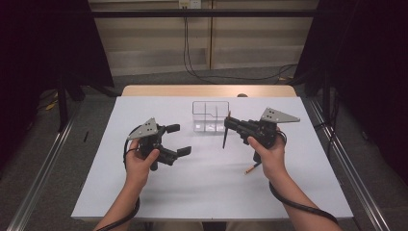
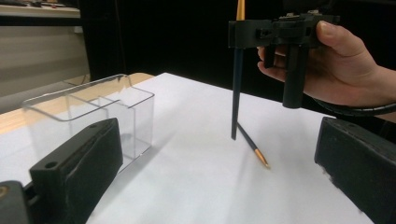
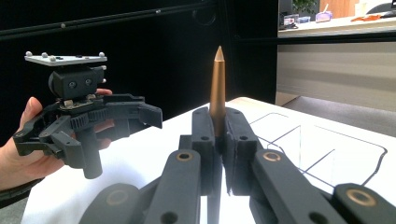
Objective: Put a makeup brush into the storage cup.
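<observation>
High view showed us, nearest the table's front edge, our two forearms coming in, with a second pencil (image 1: 252, 168) lying flat on the white table (image 1: 96, 192) just beside our right hand, likely waiting its turn. Our left gripper (image 1: 176, 139) stood empty with its jaws spread wide, held off to the side so as not to crowd the work. Our right gripper (image 1: 228, 124) had its jaws clamped tight on a dark pencil (image 1: 224, 137), which hung nearly upright with its lower end close above the table, in front of the clear box (image 1: 210, 115); we judged that this upright hold was meant to let it drop straight into one of the box's compartments. In the left gripper view the held pencil (image 2: 236, 93) stood over the lying one (image 2: 252, 148), and the clear box (image 2: 88, 116) sat apart from both. In the right gripper view the pencil's gold end (image 3: 217, 84) rose between the shut jaws. Farther off, cables trailed down the wall. We could read no brand, label or writing on anything.
</observation>
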`<move>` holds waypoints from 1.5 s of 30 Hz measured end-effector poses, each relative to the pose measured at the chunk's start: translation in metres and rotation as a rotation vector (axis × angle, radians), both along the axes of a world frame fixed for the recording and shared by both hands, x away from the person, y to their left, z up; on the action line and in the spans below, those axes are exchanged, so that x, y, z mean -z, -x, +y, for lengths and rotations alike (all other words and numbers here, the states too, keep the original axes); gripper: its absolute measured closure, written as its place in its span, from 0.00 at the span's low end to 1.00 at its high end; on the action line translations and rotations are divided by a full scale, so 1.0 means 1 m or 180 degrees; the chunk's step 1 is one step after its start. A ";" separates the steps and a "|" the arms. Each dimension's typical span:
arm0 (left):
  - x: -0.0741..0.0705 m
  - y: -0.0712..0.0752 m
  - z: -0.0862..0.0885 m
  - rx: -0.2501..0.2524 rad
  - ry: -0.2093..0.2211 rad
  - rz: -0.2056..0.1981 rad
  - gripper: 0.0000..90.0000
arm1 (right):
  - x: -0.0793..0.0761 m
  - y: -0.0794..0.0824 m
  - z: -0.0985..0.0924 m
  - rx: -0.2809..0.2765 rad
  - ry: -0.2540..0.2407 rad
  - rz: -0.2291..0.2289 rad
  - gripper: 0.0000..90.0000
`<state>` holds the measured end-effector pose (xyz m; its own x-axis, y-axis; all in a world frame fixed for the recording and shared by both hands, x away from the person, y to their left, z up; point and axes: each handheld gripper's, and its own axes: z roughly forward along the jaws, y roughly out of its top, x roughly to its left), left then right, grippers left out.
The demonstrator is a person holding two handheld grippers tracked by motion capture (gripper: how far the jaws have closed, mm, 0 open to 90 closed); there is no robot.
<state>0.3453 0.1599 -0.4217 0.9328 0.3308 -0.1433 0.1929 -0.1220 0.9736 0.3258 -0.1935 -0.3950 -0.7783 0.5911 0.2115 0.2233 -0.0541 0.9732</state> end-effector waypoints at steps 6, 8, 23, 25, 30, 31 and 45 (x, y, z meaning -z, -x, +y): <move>-0.002 0.004 0.015 -0.0093 -0.0059 -0.0041 0.01 | 0.000 -0.001 0.001 0.0001 -0.0010 0.0004 0.94; -0.003 0.006 0.019 -0.0142 -0.0077 -0.0051 0.01 | -0.001 -0.002 0.001 0.0002 -0.0011 -0.0007 0.94; 0.000 0.017 0.040 -0.0363 -0.0158 -0.0061 0.01 | -0.003 -0.009 0.000 0.0048 0.0004 0.0008 0.94; 0.000 0.018 0.042 -0.0371 -0.0139 -0.0065 0.01 | -0.003 -0.010 0.001 0.0063 0.0007 0.0012 0.94; 0.000 0.020 0.047 -0.0380 -0.0132 -0.0067 0.01 | -0.006 -0.014 0.002 0.0078 0.0020 0.0000 0.94; 0.001 0.020 0.049 -0.0387 -0.0138 -0.0081 0.01 | -0.006 -0.015 0.002 0.0079 0.0015 0.0000 0.94; 0.003 0.022 0.053 -0.0430 -0.0141 -0.0055 0.00 | -0.013 -0.030 0.001 0.0169 0.0044 -0.0033 0.94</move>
<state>0.3237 0.2130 -0.4249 0.8814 0.4593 -0.1102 0.1938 -0.1388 0.9712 0.3558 -0.1925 -0.3821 -0.7478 0.6346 0.1950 0.2104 -0.0521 0.9762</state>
